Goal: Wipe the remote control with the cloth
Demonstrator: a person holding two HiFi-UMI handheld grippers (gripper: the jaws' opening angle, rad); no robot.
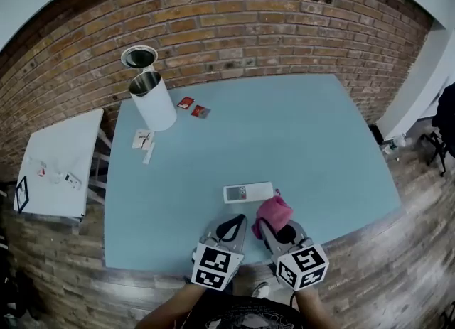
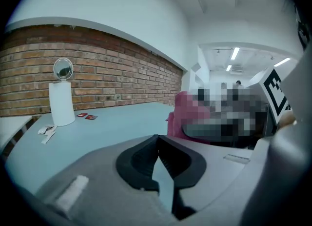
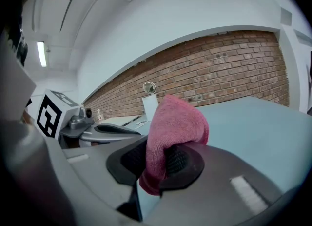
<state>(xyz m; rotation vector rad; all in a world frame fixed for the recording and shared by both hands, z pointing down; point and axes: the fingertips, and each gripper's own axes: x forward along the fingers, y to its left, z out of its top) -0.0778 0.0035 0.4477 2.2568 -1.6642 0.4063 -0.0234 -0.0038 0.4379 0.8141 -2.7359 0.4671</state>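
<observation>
A white remote control (image 1: 248,192) lies flat on the light blue table (image 1: 306,136), near its front edge. Just in front of the remote hangs a pink cloth (image 1: 274,212), bunched up, with my right gripper (image 1: 266,225) shut on it. In the right gripper view the cloth (image 3: 175,122) stands up between the black pads (image 3: 181,161). My left gripper (image 1: 242,218) is beside the right one, a little short of the remote, shut with nothing in it. In the left gripper view its pads (image 2: 141,159) meet, and the cloth (image 2: 181,115) shows to the right.
At the table's far left stands a white cylinder (image 1: 154,101) with a round mirror (image 1: 138,57) behind it. Small red packets (image 1: 193,107) and paper slips (image 1: 143,141) lie near it. A white side table (image 1: 60,164) is to the left, and a brick wall (image 1: 234,29) behind.
</observation>
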